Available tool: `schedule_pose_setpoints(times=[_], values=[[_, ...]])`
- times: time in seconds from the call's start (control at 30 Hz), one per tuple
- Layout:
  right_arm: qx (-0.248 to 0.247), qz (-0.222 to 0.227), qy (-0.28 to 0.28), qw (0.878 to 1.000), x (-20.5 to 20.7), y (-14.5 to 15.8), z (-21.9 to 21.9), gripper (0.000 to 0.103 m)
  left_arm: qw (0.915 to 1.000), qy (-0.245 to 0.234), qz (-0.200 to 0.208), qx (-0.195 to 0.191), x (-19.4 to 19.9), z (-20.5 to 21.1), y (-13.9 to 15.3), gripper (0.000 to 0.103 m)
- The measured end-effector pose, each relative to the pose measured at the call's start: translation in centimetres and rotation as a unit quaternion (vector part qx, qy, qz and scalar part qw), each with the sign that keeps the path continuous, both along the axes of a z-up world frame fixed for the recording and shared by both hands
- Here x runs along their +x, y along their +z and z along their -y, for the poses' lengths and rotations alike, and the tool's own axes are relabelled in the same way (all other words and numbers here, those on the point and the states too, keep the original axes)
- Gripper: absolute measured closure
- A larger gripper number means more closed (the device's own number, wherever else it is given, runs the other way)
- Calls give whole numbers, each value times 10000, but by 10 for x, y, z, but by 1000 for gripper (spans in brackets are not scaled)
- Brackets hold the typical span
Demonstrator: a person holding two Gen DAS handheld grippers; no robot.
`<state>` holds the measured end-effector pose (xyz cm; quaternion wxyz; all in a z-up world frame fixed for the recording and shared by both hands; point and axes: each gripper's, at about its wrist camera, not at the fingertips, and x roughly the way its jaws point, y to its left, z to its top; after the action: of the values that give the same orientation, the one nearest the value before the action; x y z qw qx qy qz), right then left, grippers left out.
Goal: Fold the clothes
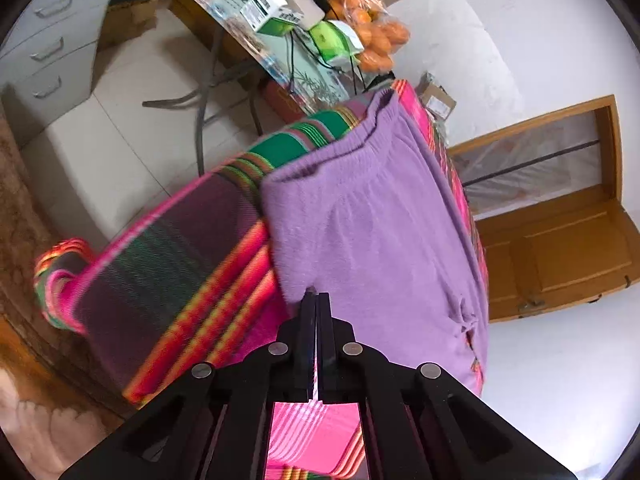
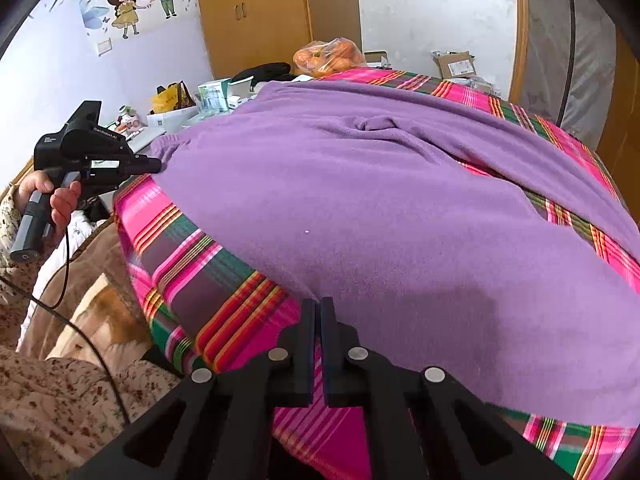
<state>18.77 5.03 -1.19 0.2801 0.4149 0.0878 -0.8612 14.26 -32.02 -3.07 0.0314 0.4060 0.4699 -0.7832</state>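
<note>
1. Left wrist: the left gripper (image 1: 316, 294) is pinching the purple trousers' (image 1: 372, 216) edge on the striped cloth (image 1: 168, 264); blur is smearing the cloth's corner.
2. Right wrist: the right gripper (image 2: 317, 302), fingers nearly together, is sitting at the trousers' near edge; whether it is holding fabric is unclear. A bag of oranges (image 2: 330, 58) is peeking behind.

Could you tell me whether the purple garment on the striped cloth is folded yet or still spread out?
Spread out: the purple garment lies flat across the striped cloth, its elastic waistband and separate legs showing.

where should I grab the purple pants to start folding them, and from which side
Probably the elastic waistband of the purple pants: its thick gathered edge lies flat on the striped cloth. Come in from the open end beyond it, sliding one finger under.
</note>
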Motion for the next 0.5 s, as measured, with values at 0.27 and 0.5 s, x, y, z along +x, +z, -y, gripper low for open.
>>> schedule_pose_setpoints(times=[0.27, 0.5], values=[[-86, 175, 23, 9998, 0, 1, -10, 101, 9998, -49, 5, -195, 8, -4, 6, 103], [-24, -443, -1514, 9875, -2, 23, -93, 82, 9979, -176, -135, -601, 0, -24, 22, 98]])
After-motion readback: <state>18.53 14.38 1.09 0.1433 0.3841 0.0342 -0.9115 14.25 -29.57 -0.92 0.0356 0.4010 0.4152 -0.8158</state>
